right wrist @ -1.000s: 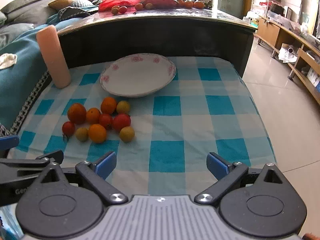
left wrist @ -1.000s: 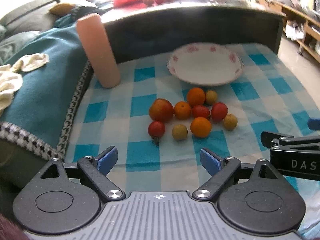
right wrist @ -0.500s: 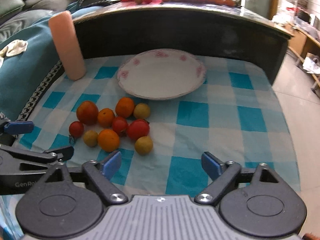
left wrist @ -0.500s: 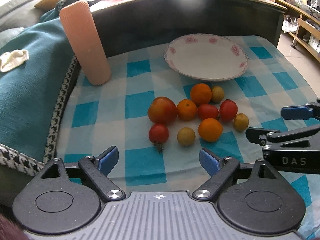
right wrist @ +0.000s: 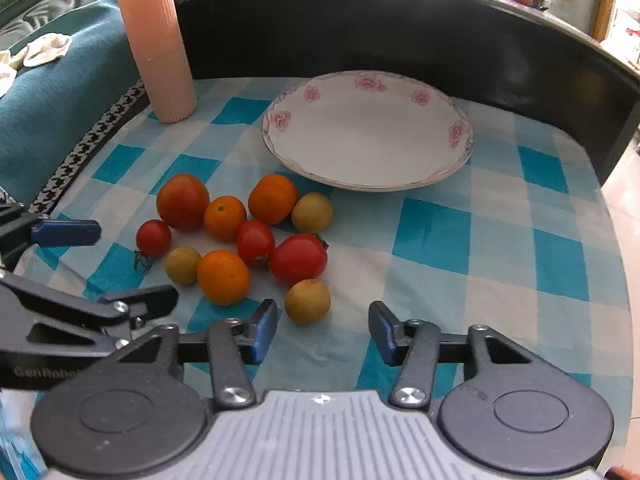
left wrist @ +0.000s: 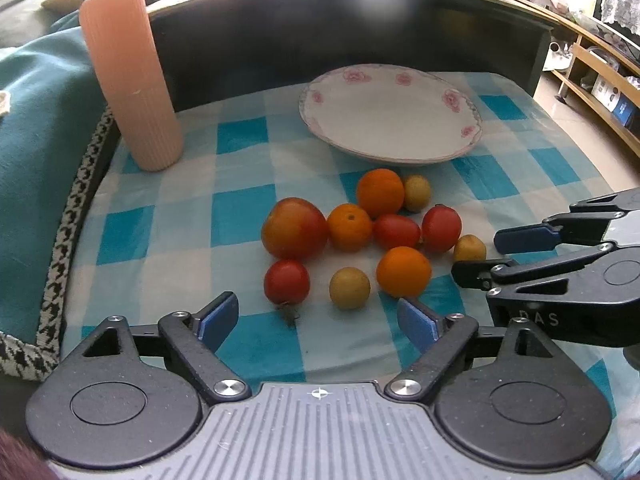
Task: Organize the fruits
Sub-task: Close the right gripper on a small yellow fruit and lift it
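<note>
Since a second ago both tools have come closer to the heap of small orange, red and yellow fruits (left wrist: 372,236) on the blue-checked cloth (left wrist: 240,208), before the empty white flowered plate (left wrist: 390,114). Wide-open, the left gripper (left wrist: 316,318) grips nothing. Beside it, the right gripper (right wrist: 322,330) (lettered "DAS", its far part cut off) has just been closing, nothing between its jaws, a yellow fruit (right wrist: 307,301) just ahead.

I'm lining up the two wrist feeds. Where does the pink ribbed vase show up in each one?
Left wrist: the pink ribbed vase stands upper left, upright on the checked cloth, left of the plate.
Right wrist: the vase is again upper left, upright, left of the plate.
Shared landmark: the flowered plate, just behind the fruit cluster.
</note>
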